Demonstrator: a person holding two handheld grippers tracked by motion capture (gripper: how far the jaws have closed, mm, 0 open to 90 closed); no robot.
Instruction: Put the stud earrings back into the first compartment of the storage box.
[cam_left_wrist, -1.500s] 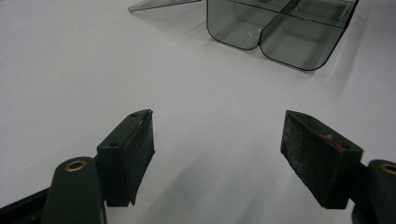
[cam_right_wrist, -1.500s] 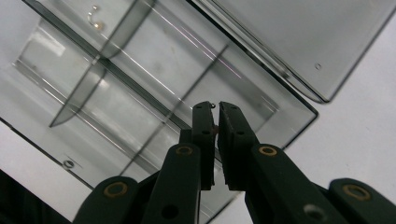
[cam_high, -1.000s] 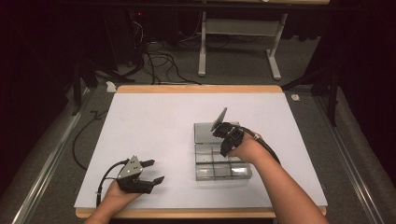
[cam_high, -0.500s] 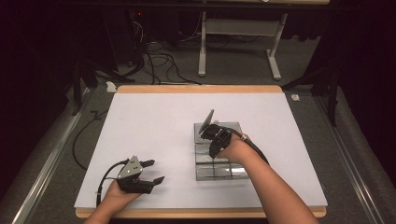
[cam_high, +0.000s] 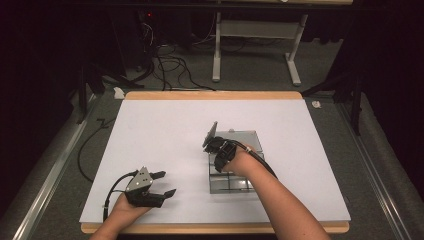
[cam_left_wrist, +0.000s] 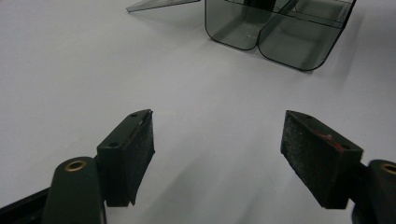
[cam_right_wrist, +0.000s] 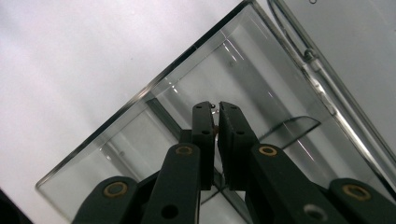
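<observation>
On the white-topped bench w/ its pale wood edge, we see a clear smoky plastic organiser box split into compartments, sitting right of centre toward the near side. Its clear hinged lid stands tilted up at the box's far-left corner, and in the right gripper view the lid's flat pane sits directly ahead. The right gripper hovers over the box's left part, just by the lid; its jaws are closed nearly together w/ a thin slit between them. In the right gripper view a tiny bit seems pinched at the tips, too small for us to tell what it is. The left gripper rests low at the near-left of the bench, well apart from the box, jaws spread wide w/ nothing between the pads. From the left gripper view the box's rounded front corners lie ahead, bare bench between.
</observation>
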